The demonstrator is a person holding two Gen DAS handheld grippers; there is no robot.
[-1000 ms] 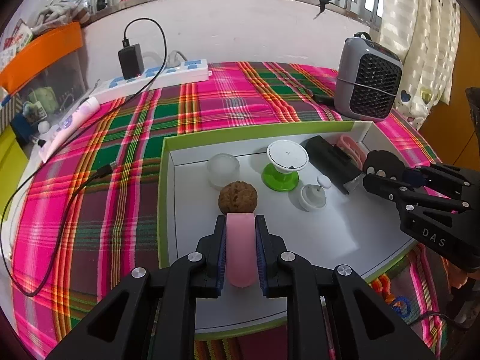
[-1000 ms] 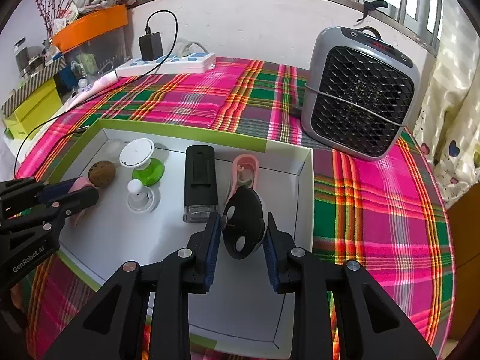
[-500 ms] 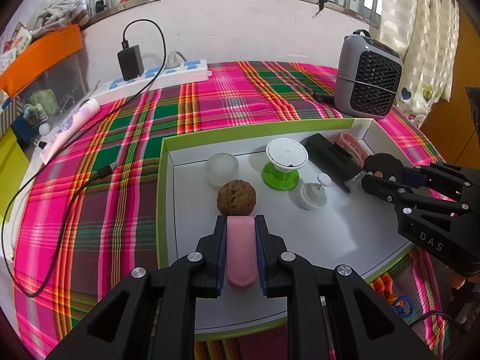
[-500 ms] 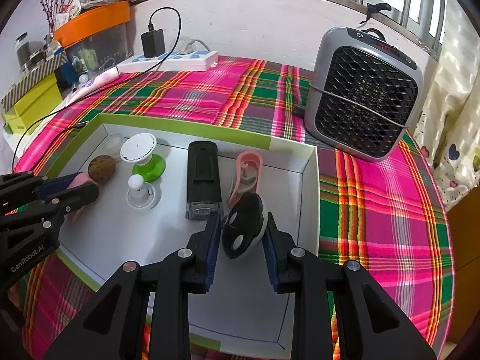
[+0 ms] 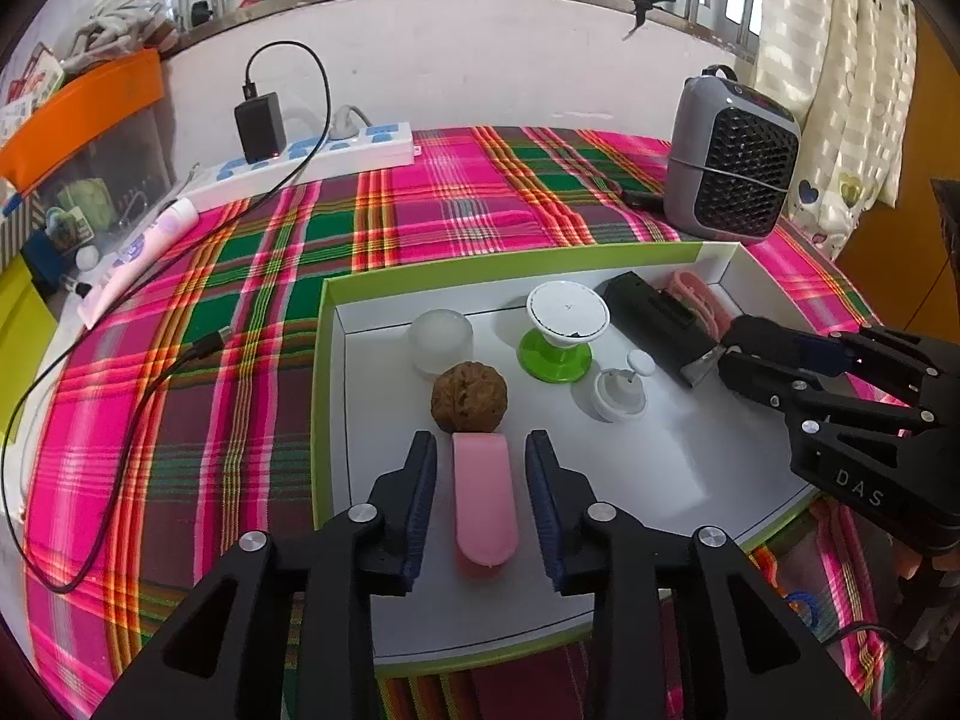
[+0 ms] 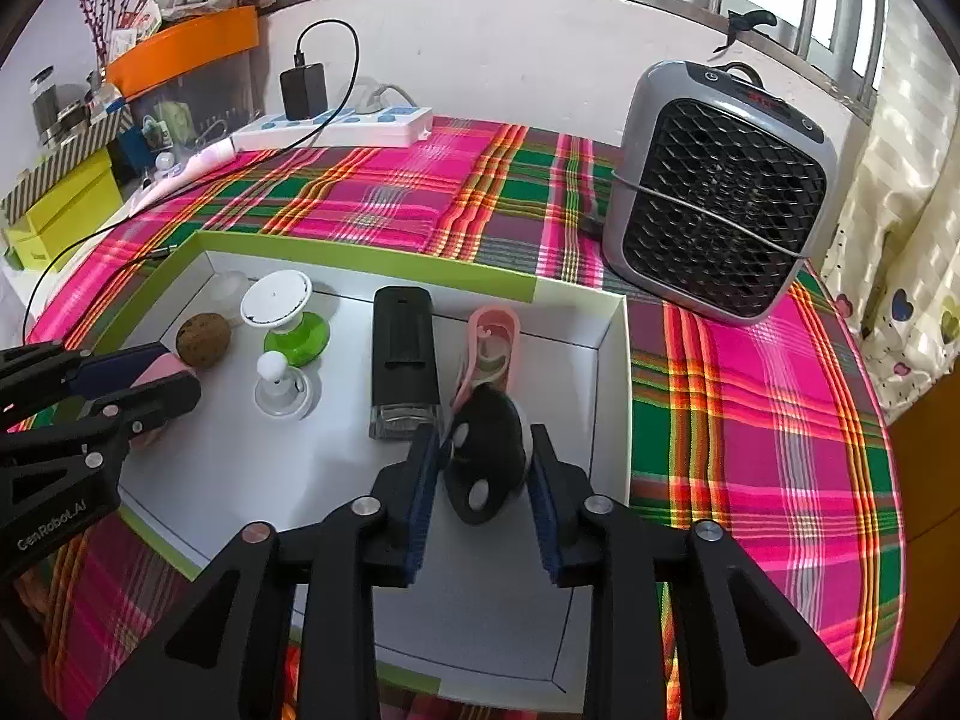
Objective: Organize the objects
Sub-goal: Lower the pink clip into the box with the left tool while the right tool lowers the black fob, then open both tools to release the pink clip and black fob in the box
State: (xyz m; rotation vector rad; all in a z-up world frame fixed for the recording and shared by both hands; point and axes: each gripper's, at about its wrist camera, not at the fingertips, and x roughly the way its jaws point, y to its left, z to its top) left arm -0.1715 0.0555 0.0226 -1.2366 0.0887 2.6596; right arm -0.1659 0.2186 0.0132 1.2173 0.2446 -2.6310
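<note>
A white tray with a green rim [image 5: 318, 396] [image 6: 612, 390] lies on the plaid cloth. A flat pink piece [image 5: 483, 498] lies on its floor just in front of a walnut [image 5: 469, 397]. My left gripper [image 5: 480, 447] straddles the pink piece with its jaws opening, a gap on each side. In the right wrist view a black-and-white rounded piece [image 6: 486, 456] rests on the tray beside a pink case [image 6: 492, 342]. My right gripper [image 6: 485, 438] stands around it, jaws opening, pads no longer pressing. Each gripper also shows in the other's view: right gripper [image 5: 735, 354], left gripper [image 6: 180, 372].
The tray also holds a frosted dome [image 5: 440, 339], a green-and-white stand [image 5: 561, 330], a small white knob [image 5: 621, 390] and a black box [image 6: 402, 354]. A grey heater [image 6: 720, 192] stands behind it at the right. A power strip [image 5: 312, 159] with a charger lies by the wall.
Both pairs of jaws have spread apart. The pink piece and the black-and-white piece, gripped before, now lie loose on the tray floor. Neither hand has moved.
</note>
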